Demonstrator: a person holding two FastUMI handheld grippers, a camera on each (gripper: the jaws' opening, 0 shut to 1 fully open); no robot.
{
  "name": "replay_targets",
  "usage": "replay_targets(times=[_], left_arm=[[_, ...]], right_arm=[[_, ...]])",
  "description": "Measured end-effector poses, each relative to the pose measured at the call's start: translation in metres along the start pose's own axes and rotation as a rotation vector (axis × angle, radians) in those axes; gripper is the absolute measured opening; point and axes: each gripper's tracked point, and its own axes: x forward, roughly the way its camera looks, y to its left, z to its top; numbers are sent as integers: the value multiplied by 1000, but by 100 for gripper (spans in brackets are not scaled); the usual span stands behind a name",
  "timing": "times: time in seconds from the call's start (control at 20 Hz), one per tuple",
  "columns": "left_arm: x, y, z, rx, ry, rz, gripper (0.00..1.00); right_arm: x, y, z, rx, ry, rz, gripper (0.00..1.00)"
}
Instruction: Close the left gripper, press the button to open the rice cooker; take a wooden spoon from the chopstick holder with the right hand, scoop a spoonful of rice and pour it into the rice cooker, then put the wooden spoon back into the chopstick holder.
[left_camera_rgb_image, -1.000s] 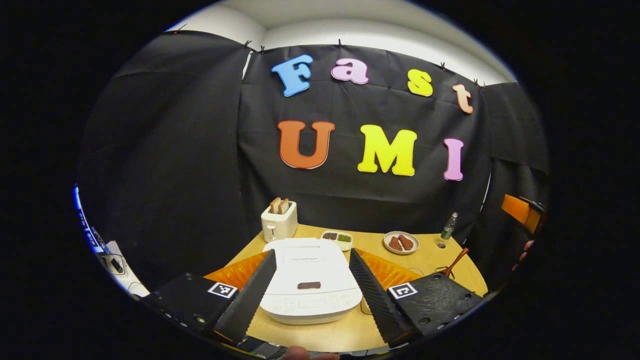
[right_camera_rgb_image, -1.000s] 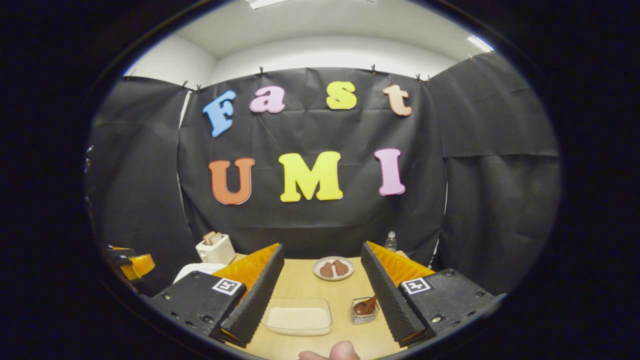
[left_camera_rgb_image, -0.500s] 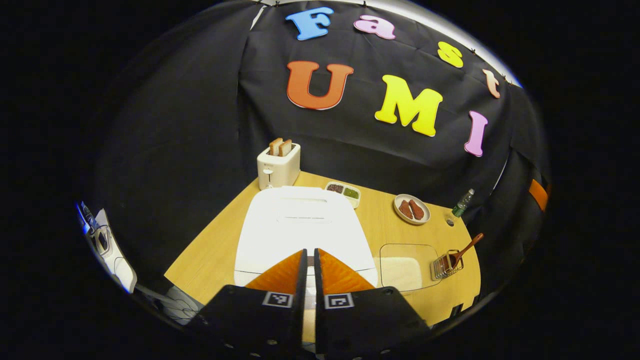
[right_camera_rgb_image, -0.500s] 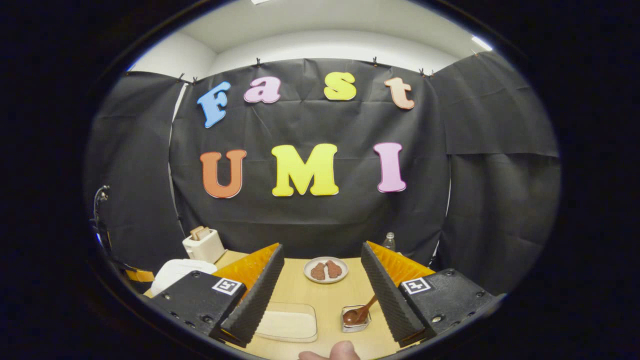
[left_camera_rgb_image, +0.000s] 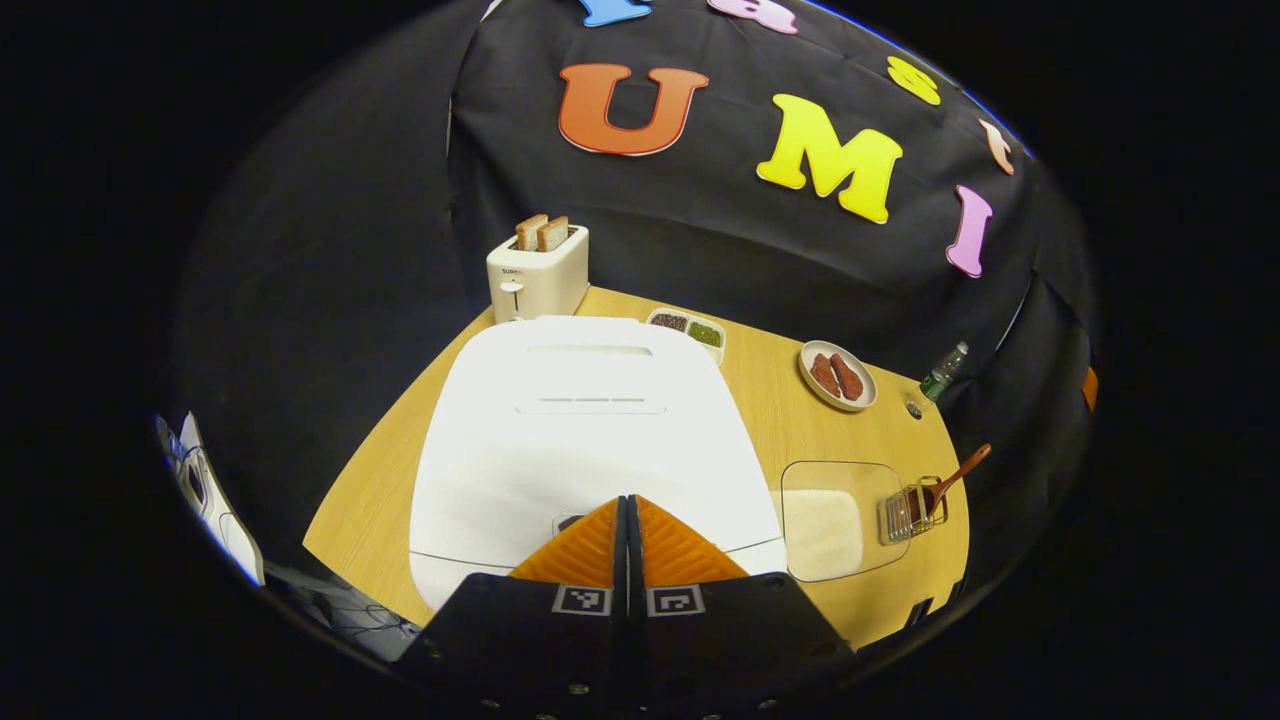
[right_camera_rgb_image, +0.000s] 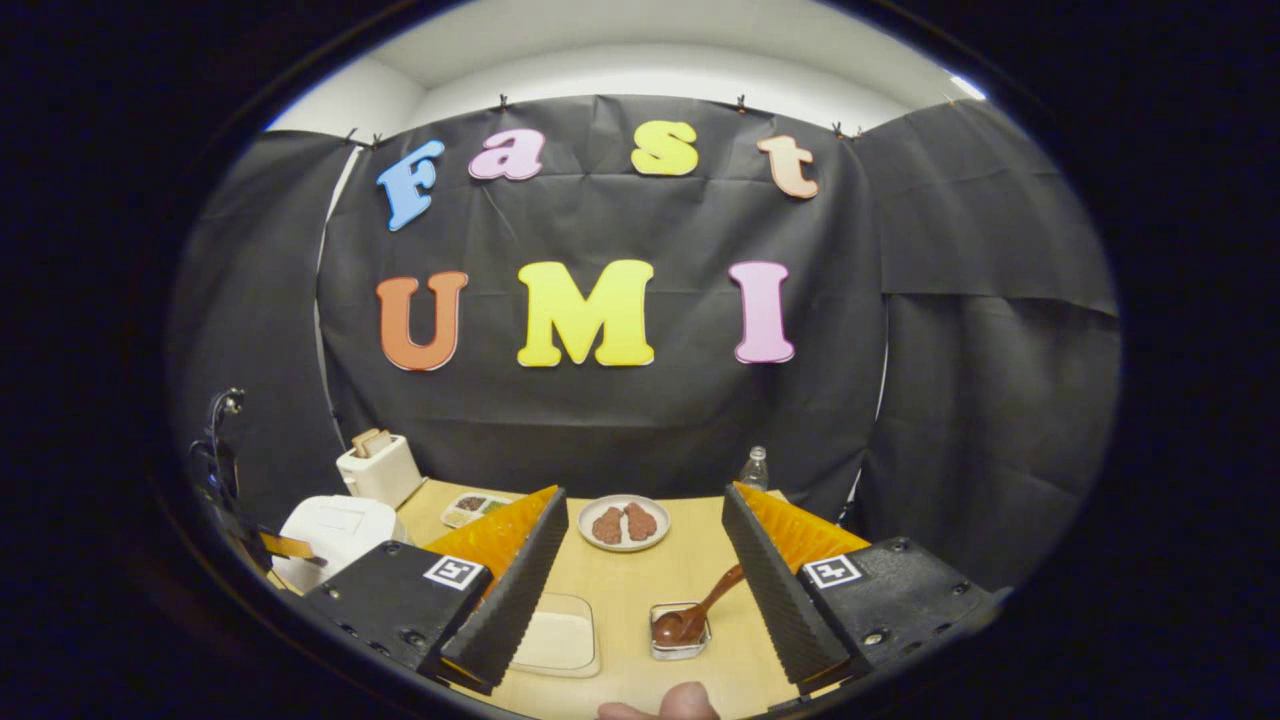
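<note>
Left gripper view: the left gripper (left_camera_rgb_image: 627, 505), fingers pressed together, is poised over the front edge of the rice cooker (left_camera_rgb_image: 585, 420); its button is mostly hidden behind the fingertips, so a press may be misplaced. Right gripper view: the right gripper (right_camera_rgb_image: 640, 545) is held apart above the wooden spoon (right_camera_rgb_image: 697, 613) in the chopstick holder (right_camera_rgb_image: 680, 632), beside the rice container (right_camera_rgb_image: 558, 643).

No wording could be read on any object. A small dark mark on the toaster (left_camera_rgb_image: 535, 275), well beyond the fingertips and to their left, was too small to make out. Square black-and-white coded tags (left_camera_rgb_image: 582, 600) sat at the base of the fingers of the left gripper (left_camera_rgb_image: 627, 500) and of the right gripper (right_camera_rgb_image: 642, 490).
</note>
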Motion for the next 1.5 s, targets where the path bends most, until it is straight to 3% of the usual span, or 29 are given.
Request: replay_targets(times=[0.25,0.35,0.7,0.9,1.05,1.35,1.5], left_arm=[[2,3,-9,-28,20,3,0],[5,3,-22,-46,71,-5,0],[8,7,-17,-103,76,-39,0],[7,7,-13,-169,94,-90,0],[-3,6,9,-202,20,-92,0],[-38,-2,102,-88,-255,-70,1],[-54,2,150,-22,-420,-17,5]], right_arm=[[5,-9,-3,12,15,-21,100],[6,-5,-7,21,24,-11,100],[1,8,-6,33,16,13,99],[-7,13,2,46,-10,22,99],[-18,8,3,46,-20,11,100],[-27,-6,10,69,-37,-19,100],[-32,-14,16,61,-53,-36,100]])
